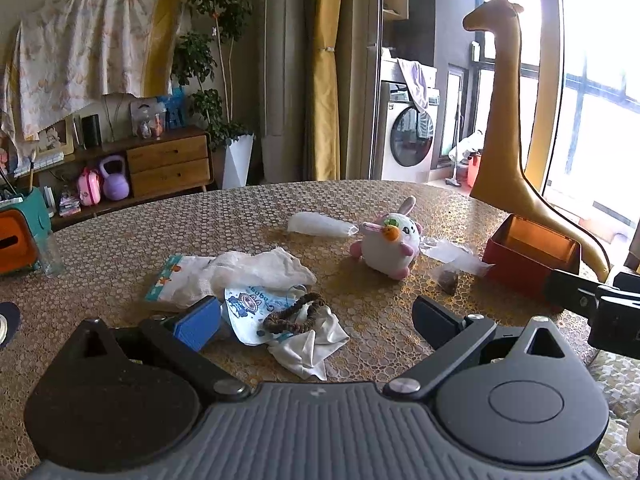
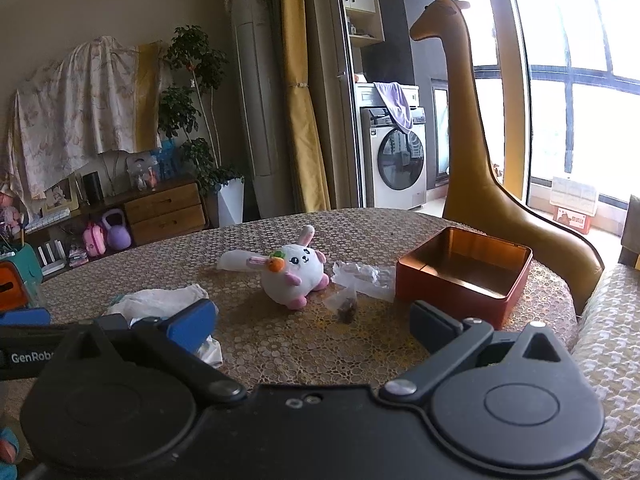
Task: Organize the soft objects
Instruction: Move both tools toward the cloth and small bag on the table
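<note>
A white plush bunny [image 1: 386, 242] [image 2: 295, 274] with pink ears sits mid-table. Left of it lies a heap of white cloths [image 1: 260, 270] [image 2: 160, 300], a printed bib [image 1: 250, 304] and a brown hair scrunchie [image 1: 294, 312]. A red tin box [image 1: 530, 258] [image 2: 464, 272] stands open and empty at the right. My left gripper [image 1: 316, 322] is open just above the scrunchie and bib. My right gripper [image 2: 312, 326] is open over bare table, in front of the bunny and left of the box. A rolled white sock [image 1: 320, 225] lies behind the bunny.
A clear plastic bag [image 2: 362, 276] and a small dark sachet [image 2: 347, 306] lie between bunny and box. A teal-orange holder [image 1: 18, 232] and a glass [image 1: 50, 252] stand at the table's left edge. A tall giraffe figure [image 2: 476, 160] rises behind the box.
</note>
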